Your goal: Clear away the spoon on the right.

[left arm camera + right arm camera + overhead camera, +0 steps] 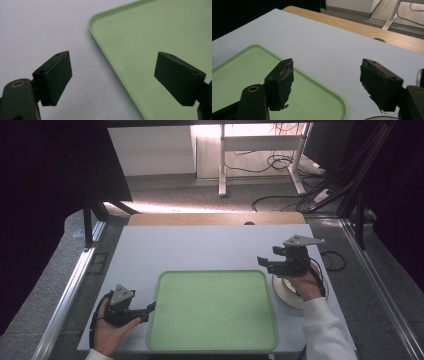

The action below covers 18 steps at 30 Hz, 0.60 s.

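An empty light-green tray [212,310] lies on the white table top near its front edge. My left gripper [149,311] is low at the tray's left rim, open, with nothing between its fingers. In the left gripper view the left gripper [115,75] straddles the tray's rim [100,42], one jaw over the table and one over the tray. My right gripper [264,262] hovers by the tray's far right corner, open and empty. The right gripper view shows the right gripper [327,82] above that tray corner [337,105].
A white round dish-like thing [286,294] lies on the table under the right hand, right of the tray. A wooden strip [215,218] borders the table's far edge. Bare white table [200,247] lies beyond the tray. Metal rails [70,290] run along both sides.
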Motion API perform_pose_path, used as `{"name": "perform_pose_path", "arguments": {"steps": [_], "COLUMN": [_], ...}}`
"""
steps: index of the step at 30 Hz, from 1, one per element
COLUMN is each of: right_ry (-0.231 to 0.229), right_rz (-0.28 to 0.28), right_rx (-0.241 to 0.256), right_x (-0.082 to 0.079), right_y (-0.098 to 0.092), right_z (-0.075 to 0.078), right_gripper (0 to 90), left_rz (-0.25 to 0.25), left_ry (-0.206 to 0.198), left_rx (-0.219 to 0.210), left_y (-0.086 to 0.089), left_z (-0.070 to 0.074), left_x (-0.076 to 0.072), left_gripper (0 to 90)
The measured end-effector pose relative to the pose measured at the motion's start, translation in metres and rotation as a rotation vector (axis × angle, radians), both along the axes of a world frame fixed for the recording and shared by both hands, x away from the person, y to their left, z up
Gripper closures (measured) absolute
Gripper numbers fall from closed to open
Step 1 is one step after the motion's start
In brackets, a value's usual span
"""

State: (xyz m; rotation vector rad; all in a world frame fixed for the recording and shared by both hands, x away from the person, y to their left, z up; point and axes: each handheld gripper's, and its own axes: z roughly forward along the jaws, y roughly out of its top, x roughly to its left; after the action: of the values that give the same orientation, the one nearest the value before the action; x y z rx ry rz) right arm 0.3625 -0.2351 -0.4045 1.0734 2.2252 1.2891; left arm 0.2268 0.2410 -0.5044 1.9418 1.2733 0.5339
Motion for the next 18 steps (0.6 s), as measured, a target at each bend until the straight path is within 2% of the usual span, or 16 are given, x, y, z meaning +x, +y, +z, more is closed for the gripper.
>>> {"name": "perform_pose_path", "arguments": {"steps": [8,14,15,18], "right_ry": [-0.019,-0.006,0.001,0.004], "right_rz": [-0.041,-0.091,-0.116,-0.131], "right_rx": [0.009,0.014,0.013,0.008], "right_x": [0.011,0.021,0.024,0.027], "right_y": [-0.014,-0.028,-0.035,-0.042], "right_z": [0.006,0.003,0.002,0.0], "right_gripper": [27.2,27.2,27.3,27.4], "left_rz": [0.015,0.014,0.006,-0.001], "left_ry": [-0.003,-0.003,-0.002,-0.003], "left_rx": [-0.007,-0.012,-0.005,0.006], "left_y": [0.004,0.005,0.003,0.002], "left_z": [0.002,0.001,0.001,0.0], "left_x": [-0.004,-0.001,-0.001,-0.002], "left_gripper": [14.1,14.1,14.1,14.1]}}
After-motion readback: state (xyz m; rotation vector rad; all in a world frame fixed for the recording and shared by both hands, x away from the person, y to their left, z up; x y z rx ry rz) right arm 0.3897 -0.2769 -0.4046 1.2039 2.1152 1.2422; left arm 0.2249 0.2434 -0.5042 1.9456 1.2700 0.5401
